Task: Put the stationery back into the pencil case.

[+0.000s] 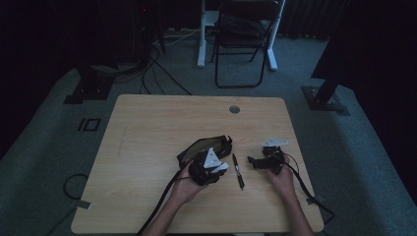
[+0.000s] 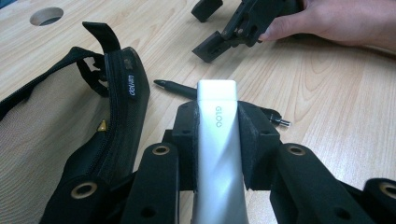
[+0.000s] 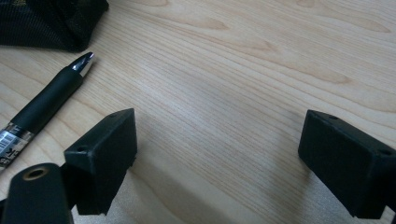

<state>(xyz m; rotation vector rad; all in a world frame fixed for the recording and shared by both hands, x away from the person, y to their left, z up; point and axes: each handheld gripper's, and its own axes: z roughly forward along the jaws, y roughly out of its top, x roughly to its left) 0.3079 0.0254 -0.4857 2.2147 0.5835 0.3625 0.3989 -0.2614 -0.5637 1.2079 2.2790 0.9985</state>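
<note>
My left gripper (image 2: 217,126) is shut on a silver-white glue stick (image 2: 217,154) marked GLOO, which sticks out forward between the jaws. An open black pencil pouch (image 2: 70,130) lies just to its left, with the zip side facing the gripper. A black pen (image 2: 175,87) rests on the wood behind the stick. In the high view the left gripper (image 1: 211,164) sits against the pouch (image 1: 201,146), and the pen (image 1: 238,170) lies between the two grippers. My right gripper (image 3: 217,154) stands open low over bare wood, with the pen (image 3: 46,100) just left of its left jaw.
The wooden table (image 1: 147,128) has a round cable hole (image 1: 234,109) at the back. A folding chair (image 1: 243,39) and stand legs are on the carpet beyond. A person's hand (image 2: 336,21) holds the right gripper (image 2: 208,28).
</note>
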